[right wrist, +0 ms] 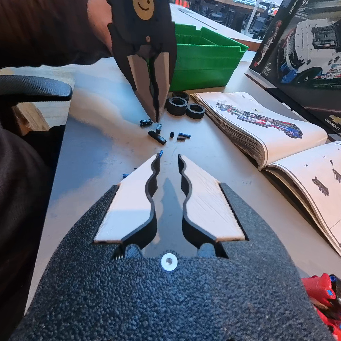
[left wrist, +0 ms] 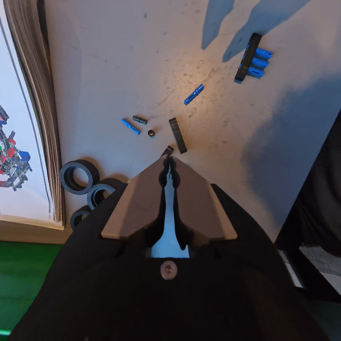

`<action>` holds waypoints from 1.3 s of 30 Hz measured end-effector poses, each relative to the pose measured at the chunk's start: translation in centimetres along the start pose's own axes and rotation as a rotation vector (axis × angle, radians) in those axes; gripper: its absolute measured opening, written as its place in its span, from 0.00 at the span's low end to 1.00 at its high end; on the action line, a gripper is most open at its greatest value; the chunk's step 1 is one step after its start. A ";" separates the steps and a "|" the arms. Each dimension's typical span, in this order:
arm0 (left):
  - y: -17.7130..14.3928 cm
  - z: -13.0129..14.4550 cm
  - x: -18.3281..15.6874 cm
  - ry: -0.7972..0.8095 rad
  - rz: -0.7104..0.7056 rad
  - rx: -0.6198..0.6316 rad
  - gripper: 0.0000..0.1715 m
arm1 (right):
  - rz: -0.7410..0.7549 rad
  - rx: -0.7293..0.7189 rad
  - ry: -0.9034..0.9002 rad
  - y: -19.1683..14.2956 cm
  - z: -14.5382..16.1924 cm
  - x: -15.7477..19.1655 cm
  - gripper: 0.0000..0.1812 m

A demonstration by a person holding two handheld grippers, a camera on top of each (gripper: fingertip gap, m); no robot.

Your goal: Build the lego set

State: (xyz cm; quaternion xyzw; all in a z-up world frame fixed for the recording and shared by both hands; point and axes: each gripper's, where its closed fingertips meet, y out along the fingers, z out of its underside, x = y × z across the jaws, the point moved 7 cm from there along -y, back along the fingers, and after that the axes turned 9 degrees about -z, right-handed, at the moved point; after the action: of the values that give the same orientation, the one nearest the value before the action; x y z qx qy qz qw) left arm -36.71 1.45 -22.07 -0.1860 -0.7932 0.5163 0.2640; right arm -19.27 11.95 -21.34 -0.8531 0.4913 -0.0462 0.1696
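Note:
My left gripper [left wrist: 168,158] is shut, its tips low over the table beside a small black piece [left wrist: 169,149]; I cannot tell if it pinches anything. It also shows in the right wrist view [right wrist: 156,120], pointing down at the loose parts. Near it lie a short black beam [left wrist: 177,135], a black bush [left wrist: 151,132], a black pin [left wrist: 139,120] and two blue pins [left wrist: 130,126] [left wrist: 193,94]. A black beam with three blue pins [left wrist: 252,59] lies farther off. My right gripper [right wrist: 168,156] is open and empty, a blue pin [right wrist: 161,153] at its left fingertip.
Three black tyres [right wrist: 177,106] sit by a green bin [right wrist: 203,60]. An open instruction book [right wrist: 258,132] and the set's box [right wrist: 304,46] stand to the right. A red built part [right wrist: 321,293] is at the lower right. A chair armrest [right wrist: 33,88] is at the left. My hands' fingertips stand some 12 cm from each other. From my left tips it is roughly 5 cm to the black pin [left wrist: 139,120]; from my right, 12 cm. It turns up in the right wrist view [right wrist: 181,139] as well.

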 end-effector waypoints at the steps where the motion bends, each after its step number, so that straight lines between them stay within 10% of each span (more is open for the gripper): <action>1: -0.2 0.1 -0.1 -0.009 -0.006 -0.005 0.00 | 0.001 0.002 -0.001 0.0 0.0 0.0 0.11; 15: -0.5 0.6 -1.0 0.027 0.050 -0.045 0.00 | -0.001 0.045 -0.012 0.5 0.2 0.2 0.11; 17: -0.6 0.0 -0.2 0.039 0.035 -0.061 0.19 | -0.006 0.049 -0.008 0.5 0.3 0.1 0.11; 32: 1.7 0.1 1.4 0.114 -0.024 0.113 0.04 | -0.020 0.023 0.007 0.3 0.1 0.1 0.11; 39: -2.2 -1.7 -0.8 -0.027 -0.016 -0.072 0.03 | -0.018 0.019 0.000 0.2 0.1 0.2 0.11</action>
State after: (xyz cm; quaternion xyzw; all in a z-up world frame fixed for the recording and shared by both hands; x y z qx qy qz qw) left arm -35.09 1.31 -19.67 -0.1822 -0.8162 0.4877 0.2504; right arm -19.33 11.76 -21.52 -0.8558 0.4831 -0.0526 0.1775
